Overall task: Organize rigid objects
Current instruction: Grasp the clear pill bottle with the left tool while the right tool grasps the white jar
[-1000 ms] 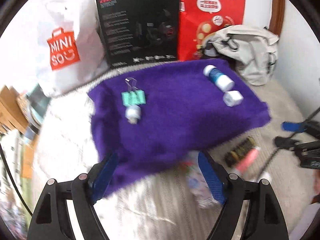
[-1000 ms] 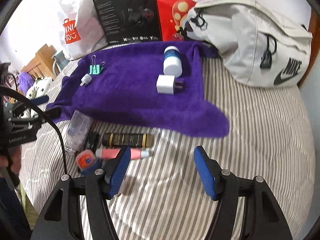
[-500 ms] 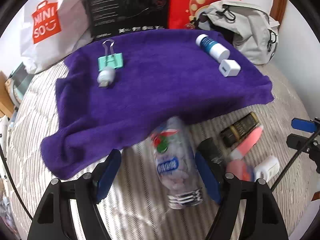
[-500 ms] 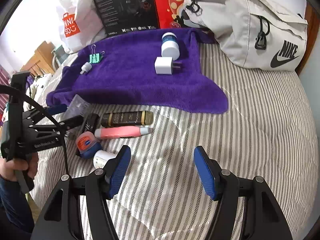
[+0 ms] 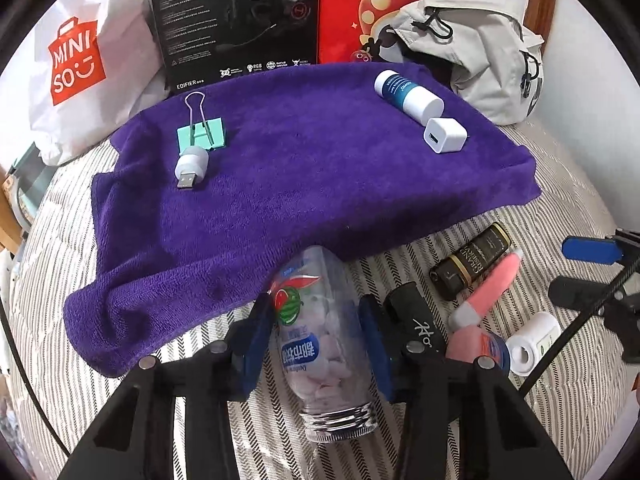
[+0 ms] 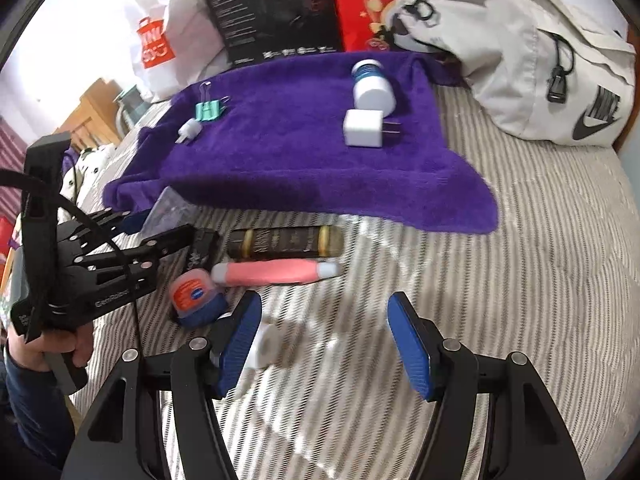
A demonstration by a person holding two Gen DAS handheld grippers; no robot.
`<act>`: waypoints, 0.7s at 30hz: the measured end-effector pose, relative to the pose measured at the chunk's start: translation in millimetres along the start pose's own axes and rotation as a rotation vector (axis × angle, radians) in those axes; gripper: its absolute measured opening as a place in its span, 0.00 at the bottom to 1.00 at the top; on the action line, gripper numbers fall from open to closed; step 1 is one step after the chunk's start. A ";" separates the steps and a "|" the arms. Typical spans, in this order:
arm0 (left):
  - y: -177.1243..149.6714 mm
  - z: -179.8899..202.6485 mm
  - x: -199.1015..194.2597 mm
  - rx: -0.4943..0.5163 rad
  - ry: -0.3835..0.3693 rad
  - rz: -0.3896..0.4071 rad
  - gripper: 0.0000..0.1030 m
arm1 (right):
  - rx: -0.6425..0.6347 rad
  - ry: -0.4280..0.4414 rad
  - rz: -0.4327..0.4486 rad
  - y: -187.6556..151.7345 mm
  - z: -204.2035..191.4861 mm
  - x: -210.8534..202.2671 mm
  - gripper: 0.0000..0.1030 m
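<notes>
Here, lower centre of the left wrist view: left tongs [image 5: 318,334] closed around a clear plastic bottle [image 5: 320,344] of pale tablets, blue pads touching both its sides. Bottle lies on the striped bed [image 5: 560,420], its far end against the near hem of the purple towel [image 5: 300,184].

On the towel, upper left: teal binder clip [image 5: 202,136] with a small white USB plug [image 5: 192,166] just below it, touching. Upper right: blue-and-white bottle [image 5: 408,94] on its side, white charger cube [image 5: 446,135] just beside it.

Right of the held bottle, on the bed: black case [image 5: 416,316], dark tube with gold print [image 5: 472,266], pink tube [image 5: 490,292], small blue jar with orange lid [image 6: 196,298], white roll [image 5: 534,342].

Right wrist view, bottom: right tongs [image 6: 324,340] wide apart, nothing between them, above bare bedding. The white roll sits just outside the left pad.

Top of frame: white shopping bag [image 5: 76,64], black box [image 5: 236,20], red bag [image 5: 372,4], grey backpack [image 6: 520,60].
</notes>
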State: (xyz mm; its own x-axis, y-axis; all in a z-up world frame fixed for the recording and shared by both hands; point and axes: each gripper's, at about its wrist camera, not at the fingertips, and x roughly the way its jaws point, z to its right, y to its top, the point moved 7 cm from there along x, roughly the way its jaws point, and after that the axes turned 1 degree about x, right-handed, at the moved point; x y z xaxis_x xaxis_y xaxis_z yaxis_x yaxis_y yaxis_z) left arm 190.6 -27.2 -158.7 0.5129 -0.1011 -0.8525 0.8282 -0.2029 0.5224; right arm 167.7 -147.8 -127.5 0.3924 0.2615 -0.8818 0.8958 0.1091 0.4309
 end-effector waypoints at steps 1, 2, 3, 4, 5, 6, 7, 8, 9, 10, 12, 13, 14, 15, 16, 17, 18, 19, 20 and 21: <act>-1.0 0.1 -0.8 0.006 -0.004 0.005 0.40 | -0.006 0.012 0.002 -1.8 -3.2 -1.7 0.63; -2.0 -0.2 -1.5 0.006 -0.009 0.006 0.39 | -0.003 0.020 0.000 -4.5 -6.3 -3.4 0.63; -2.6 -1.2 -2.3 -0.001 -0.015 0.008 0.39 | 0.005 0.020 -0.004 -6.9 -8.2 -4.3 0.63; -3.4 -2.3 -3.2 -0.011 -0.022 0.013 0.39 | 0.008 0.024 -0.006 -9.2 -11.0 -5.1 0.63; -4.2 -2.2 -3.5 -0.010 -0.023 0.015 0.39 | 0.010 0.027 -0.001 -11.2 -13.8 -5.8 0.63; -4.2 -1.8 -3.6 -0.004 -0.020 0.016 0.39 | 0.014 0.024 0.003 -12.8 -15.6 -5.7 0.63; -4.0 -1.7 -3.2 -0.004 -0.016 0.015 0.39 | 0.023 0.018 0.004 -15.3 -18.3 -3.8 0.63; -3.9 -1.4 -3.2 -0.004 -0.012 0.014 0.39 | 0.032 0.012 0.008 -16.4 -19.1 -2.2 0.63; -3.7 -0.8 -3.0 0.000 -0.007 0.013 0.39 | 0.047 0.002 0.020 -17.2 -20.0 -0.9 0.63; -3.7 -0.4 -2.9 0.003 -0.005 0.012 0.39 | 0.054 0.002 0.027 -18.3 -21.3 -0.3 0.63; -3.4 -0.1 -2.9 0.001 -0.007 0.014 0.39 | 0.050 0.001 0.019 -21.9 -27.4 5.6 0.63; -3.1 0.2 -2.9 0.001 -0.008 0.016 0.39 | 0.045 -0.009 0.012 -23.2 -28.9 8.3 0.63; -2.8 0.7 -2.9 0.002 -0.009 0.016 0.39 | 0.037 -0.016 0.008 -24.5 -31.7 10.5 0.63; -3.1 0.3 -2.9 0.003 -0.008 0.016 0.39 | 0.032 -0.015 0.017 -24.7 -34.0 11.7 0.63; -3.0 0.6 -2.7 0.005 -0.008 0.016 0.39 | 0.031 -0.022 0.023 -24.6 -34.3 13.0 0.63; -2.9 0.2 -2.6 0.006 -0.009 0.016 0.39 | 0.029 -0.038 0.023 -25.0 -34.2 15.1 0.63; -3.0 -0.3 -2.7 0.004 -0.012 0.017 0.39 | 0.031 -0.056 0.027 -25.1 -33.1 16.8 0.63; -3.2 -1.2 -2.7 0.001 -0.016 0.019 0.39 | 0.037 -0.063 0.031 -24.9 -32.0 17.9 0.59; -3.4 -1.7 -2.8 0.000 -0.018 0.021 0.39 | 0.040 -0.067 0.028 -25.5 -31.4 19.8 0.50; -3.0 -1.3 -2.8 -0.001 -0.020 0.023 0.39 | 0.035 -0.076 0.031 -25.7 -30.5 20.8 0.45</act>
State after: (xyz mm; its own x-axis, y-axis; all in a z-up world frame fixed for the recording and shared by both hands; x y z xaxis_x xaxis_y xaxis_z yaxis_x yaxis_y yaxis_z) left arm 187.0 -25.0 -157.9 0.5274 -0.1248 -0.8404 0.8165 -0.1990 0.5419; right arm 146.5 -115.9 -151.0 0.4334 0.1902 -0.8809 0.8893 0.0679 0.4522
